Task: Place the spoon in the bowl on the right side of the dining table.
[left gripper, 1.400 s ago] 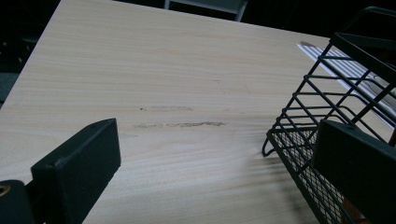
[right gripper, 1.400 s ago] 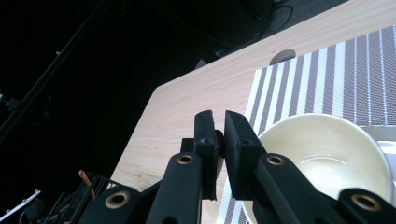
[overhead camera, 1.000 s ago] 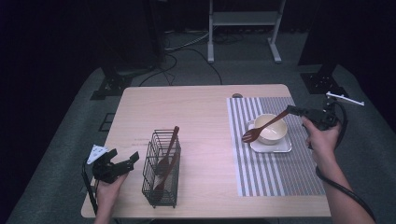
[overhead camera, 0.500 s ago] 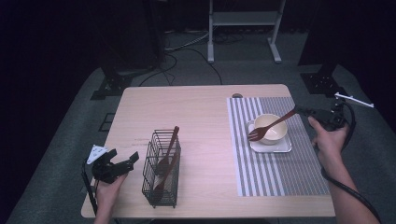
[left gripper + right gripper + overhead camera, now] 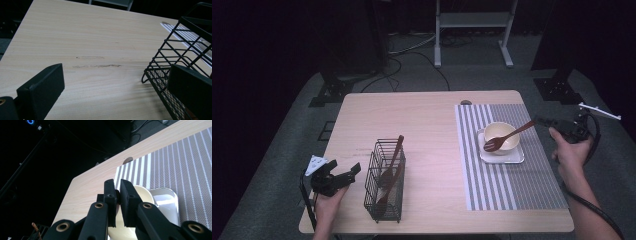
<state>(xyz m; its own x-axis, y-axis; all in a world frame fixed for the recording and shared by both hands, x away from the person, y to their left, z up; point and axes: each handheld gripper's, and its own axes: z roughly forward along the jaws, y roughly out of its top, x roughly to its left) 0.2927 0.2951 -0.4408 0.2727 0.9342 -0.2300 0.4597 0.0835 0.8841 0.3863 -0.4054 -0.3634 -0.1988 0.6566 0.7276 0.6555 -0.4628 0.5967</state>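
Over the cream bowl, the right gripper clamps a wooden spoon (not yet released); left gripper gapes empty beside the wire caddy.

The black two-jaw left gripper is held low at the lower left of the high view, its jaws spread wide and nothing gripped. The black right gripper is held at the right edge, its jaws pressed together on a thin handle.
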